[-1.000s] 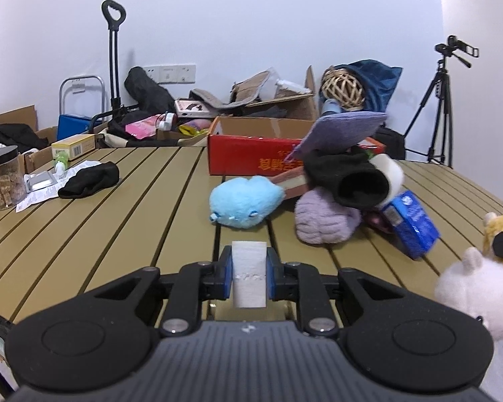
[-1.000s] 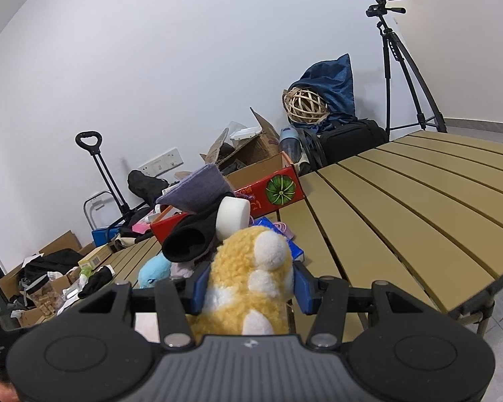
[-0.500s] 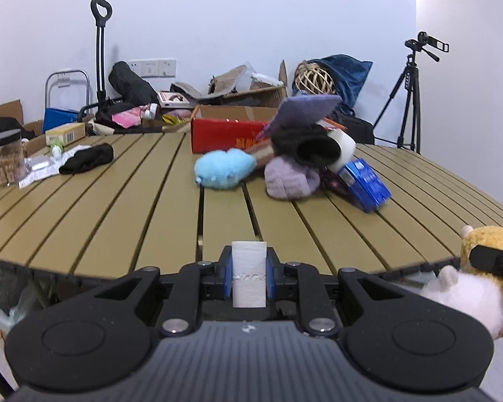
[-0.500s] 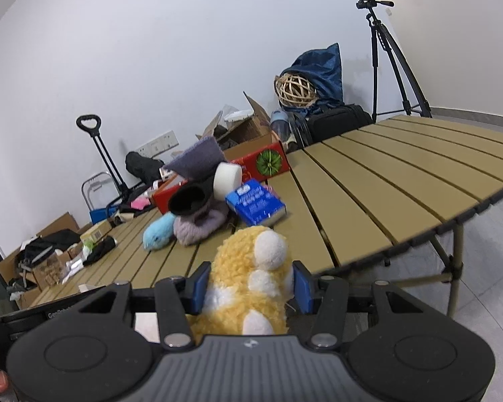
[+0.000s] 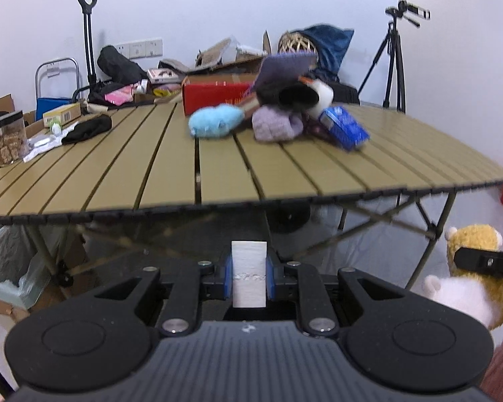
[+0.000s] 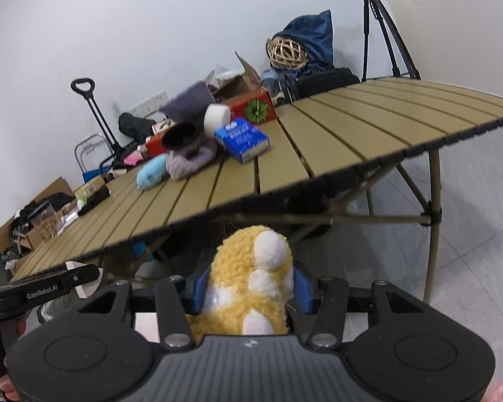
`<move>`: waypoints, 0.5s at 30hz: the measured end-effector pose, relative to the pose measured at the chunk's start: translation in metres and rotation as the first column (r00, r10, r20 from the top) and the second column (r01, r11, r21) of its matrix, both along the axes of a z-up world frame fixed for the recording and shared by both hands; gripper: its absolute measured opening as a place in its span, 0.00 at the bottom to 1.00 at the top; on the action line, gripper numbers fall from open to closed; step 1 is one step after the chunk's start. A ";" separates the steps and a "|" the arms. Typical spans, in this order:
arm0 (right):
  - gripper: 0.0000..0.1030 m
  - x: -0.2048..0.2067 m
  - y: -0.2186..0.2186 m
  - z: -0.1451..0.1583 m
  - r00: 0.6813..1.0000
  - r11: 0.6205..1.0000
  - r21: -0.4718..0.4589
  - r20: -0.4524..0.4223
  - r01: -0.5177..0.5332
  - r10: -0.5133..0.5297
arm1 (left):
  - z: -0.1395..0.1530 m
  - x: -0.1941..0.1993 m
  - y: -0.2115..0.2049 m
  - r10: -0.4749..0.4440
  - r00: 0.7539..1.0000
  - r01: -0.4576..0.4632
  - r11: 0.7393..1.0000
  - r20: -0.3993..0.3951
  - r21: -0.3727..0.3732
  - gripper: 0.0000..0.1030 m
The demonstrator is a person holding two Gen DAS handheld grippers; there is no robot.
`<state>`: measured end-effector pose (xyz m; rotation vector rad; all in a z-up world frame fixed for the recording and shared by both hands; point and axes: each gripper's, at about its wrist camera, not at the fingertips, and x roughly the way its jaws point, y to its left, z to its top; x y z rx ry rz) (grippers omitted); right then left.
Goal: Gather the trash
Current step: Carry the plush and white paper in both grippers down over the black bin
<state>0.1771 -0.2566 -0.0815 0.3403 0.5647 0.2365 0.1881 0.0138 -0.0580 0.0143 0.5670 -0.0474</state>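
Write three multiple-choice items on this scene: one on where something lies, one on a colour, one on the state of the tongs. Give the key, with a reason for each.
1. Where does the blue box lie?
A. on the floor under the table
B. on the table, beside the heap of clothes
C. in the left tongs

2. What colour is the plush in the right tongs?
A. yellow and white
B. green
C. black

3. What state are the left tongs in?
A. wide open and empty
B. shut on the blue box
C. shut on a white paper strip

Key: B, the box rests on the slats against the heap. A, the fur between the pads is yellow with white patches. C, both pads press the upright strip's sides.
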 end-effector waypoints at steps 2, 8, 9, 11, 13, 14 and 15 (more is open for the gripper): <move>0.48 -0.004 0.002 -0.005 1.000 1.000 -0.007 -0.017 -0.008 0.007 | -0.008 -0.005 0.000 -0.002 1.000 0.002 1.000 -0.026 0.017 0.18; 0.48 -0.014 0.005 -0.021 0.997 0.999 -0.029 -0.071 -0.030 0.028 | -0.031 -0.019 0.002 -0.002 0.995 0.009 0.998 -0.101 0.061 0.18; 0.48 -0.015 0.006 -0.024 0.996 0.999 -0.033 -0.082 -0.035 0.032 | -0.034 -0.021 0.003 -0.001 0.994 0.009 0.998 -0.112 0.065 0.18; 0.48 -0.017 0.009 -0.031 0.994 0.998 -0.042 -0.102 -0.044 0.040 | -0.041 -0.024 0.006 0.003 0.990 0.007 0.997 -0.138 0.074 0.18; 0.48 -0.019 0.012 -0.038 0.991 0.997 -0.050 -0.126 -0.056 0.050 | -0.048 -0.025 0.007 0.007 0.985 0.007 0.996 -0.170 0.084 0.18; 0.48 -0.019 0.013 -0.042 0.989 0.997 -0.054 -0.137 -0.062 0.054 | -0.052 -0.026 0.009 0.008 0.982 0.008 0.996 -0.187 0.086 0.18; 0.48 -0.019 0.015 -0.045 0.987 0.996 -0.058 -0.147 -0.067 0.058 | -0.057 -0.026 0.009 0.008 0.978 0.011 0.996 -0.207 0.088 0.18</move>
